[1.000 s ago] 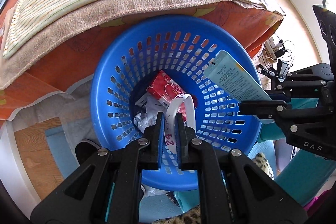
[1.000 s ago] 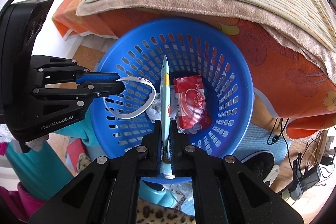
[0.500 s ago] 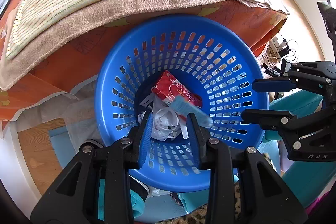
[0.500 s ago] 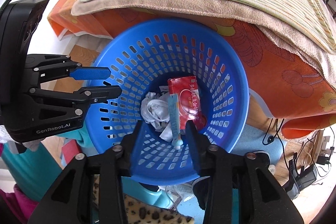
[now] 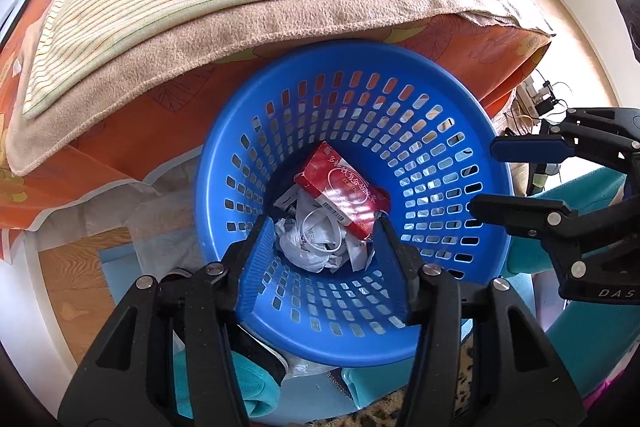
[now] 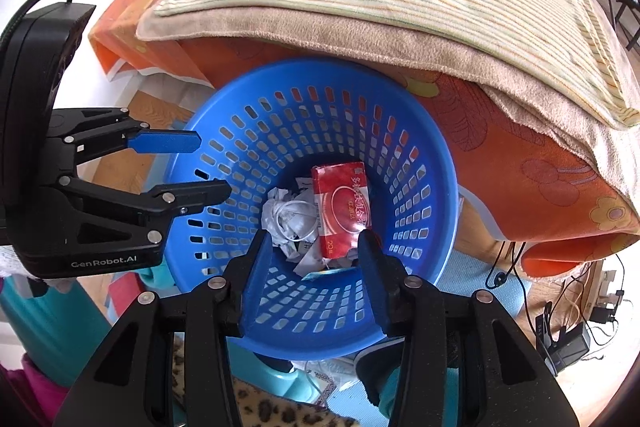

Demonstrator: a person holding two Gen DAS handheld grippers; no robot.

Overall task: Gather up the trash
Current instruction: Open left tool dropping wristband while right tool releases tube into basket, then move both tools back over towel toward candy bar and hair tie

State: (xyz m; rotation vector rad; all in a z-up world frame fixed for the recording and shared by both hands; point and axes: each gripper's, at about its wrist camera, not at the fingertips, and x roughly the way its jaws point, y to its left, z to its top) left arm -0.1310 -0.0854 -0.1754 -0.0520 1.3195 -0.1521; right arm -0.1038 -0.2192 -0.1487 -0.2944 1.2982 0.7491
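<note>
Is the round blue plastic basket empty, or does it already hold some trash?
Not empty: the blue basket holds a red packet and crumpled white paper at its bottom.

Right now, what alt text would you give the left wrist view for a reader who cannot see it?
The open, empty left gripper points down into a blue basket holding a red packet and crumpled white paper. The right gripper, also open and empty, reaches in from the right, and an orange-covered bed lies behind.

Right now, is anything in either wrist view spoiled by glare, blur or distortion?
Left wrist: sharp, with heavy fisheye bending, a blown-out window at upper right, and sheen on the red packet. Right wrist: also sharp, with an overexposed white upper-left corner; the blue basket is evenly lit.
</note>
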